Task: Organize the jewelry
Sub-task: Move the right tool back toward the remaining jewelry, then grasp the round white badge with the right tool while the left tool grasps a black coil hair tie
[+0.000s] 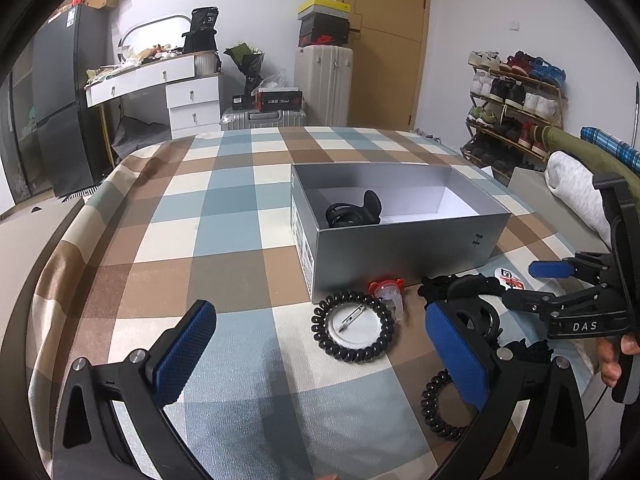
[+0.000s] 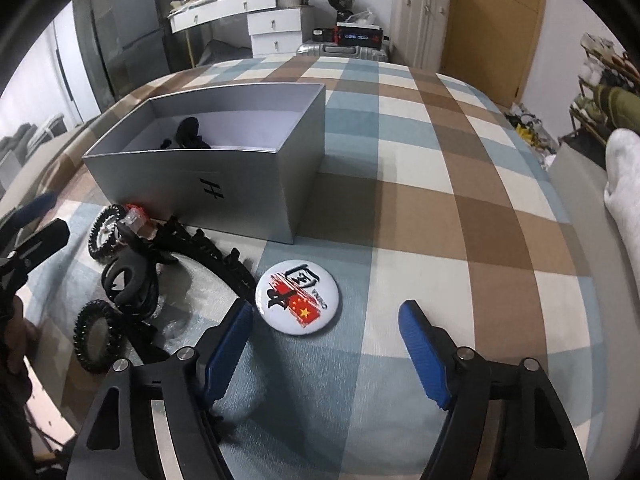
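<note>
An open grey box [image 1: 400, 248] stands on the checked cloth and holds a black hair clip [image 1: 356, 212]; the box also shows in the right wrist view [image 2: 240, 184]. In front of it lie a black coil hair tie around an upturned pin badge [image 1: 354, 326], a red and clear clip [image 1: 386, 292], a second coil tie [image 1: 438, 408] and black hair clips [image 2: 132, 276]. A round flag badge [image 2: 298, 298] lies face up just ahead of my right gripper [image 2: 326, 346], which is open and empty. My left gripper [image 1: 320, 352] is open and empty, near the ringed badge.
The checked cloth [image 1: 224, 208] covers a bed-like surface. A white bundle [image 1: 576, 192] lies at its right edge. Beyond are a dresser [image 1: 160, 88], suitcases [image 1: 324, 80] and a shoe rack [image 1: 516, 100].
</note>
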The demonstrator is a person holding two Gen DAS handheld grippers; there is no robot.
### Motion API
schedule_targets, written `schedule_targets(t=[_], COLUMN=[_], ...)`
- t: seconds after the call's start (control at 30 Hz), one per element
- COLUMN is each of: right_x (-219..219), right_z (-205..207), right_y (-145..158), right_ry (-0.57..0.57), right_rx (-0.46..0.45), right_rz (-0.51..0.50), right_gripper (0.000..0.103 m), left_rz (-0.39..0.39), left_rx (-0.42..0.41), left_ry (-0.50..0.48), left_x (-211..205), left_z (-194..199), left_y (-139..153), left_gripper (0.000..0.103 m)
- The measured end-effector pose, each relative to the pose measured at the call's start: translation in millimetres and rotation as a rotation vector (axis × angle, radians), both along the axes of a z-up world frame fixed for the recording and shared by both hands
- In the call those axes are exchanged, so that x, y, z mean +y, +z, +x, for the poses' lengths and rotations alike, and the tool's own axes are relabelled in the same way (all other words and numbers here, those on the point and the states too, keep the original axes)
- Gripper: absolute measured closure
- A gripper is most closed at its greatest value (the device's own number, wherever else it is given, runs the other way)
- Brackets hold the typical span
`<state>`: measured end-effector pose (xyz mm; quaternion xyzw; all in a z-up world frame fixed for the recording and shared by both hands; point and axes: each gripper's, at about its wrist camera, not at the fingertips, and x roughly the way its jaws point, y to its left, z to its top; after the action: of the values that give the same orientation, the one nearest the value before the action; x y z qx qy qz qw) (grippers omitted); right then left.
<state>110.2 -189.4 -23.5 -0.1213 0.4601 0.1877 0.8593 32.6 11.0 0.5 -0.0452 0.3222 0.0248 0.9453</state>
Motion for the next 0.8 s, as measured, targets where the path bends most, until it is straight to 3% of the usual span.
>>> schedule_targets(t=[0.17,0.23,0.3,0.47,0.57,0.8], right_x=[7,7,7,2,-6,-11], right_z=[5,2,-3,-14,-18,-20], right_y=[0,0,2,9,26,45], right_ry=[0.021,0.039,0.05,0.045,0.042,0.038], right_rx=[-0.004,-0.014,-0.029,-0.087,-0.114,-0.142], right_rz=[0.002,0.01,0.017,0.029,0.113,0.186], right_gripper=[0.032,0.04,0.062,0.062,0.062,0.062], left_rz=[-0.001,-0.003,-0.002,0.006,0.01,-0.02], left_rx=[0.001,0.0,0.001,0.0,0.0,0.028], left_ry=[0.001,-0.001,0.0,-0.002,-0.006,-0.017], left_x=[0,-1,-2,-2,-3,2], left_z=[0,0,0,1,1,5], left_y=[0,0,0,0,-1,-1], left_gripper=[0.001,0.001,0.001,0.001,0.001,0.001])
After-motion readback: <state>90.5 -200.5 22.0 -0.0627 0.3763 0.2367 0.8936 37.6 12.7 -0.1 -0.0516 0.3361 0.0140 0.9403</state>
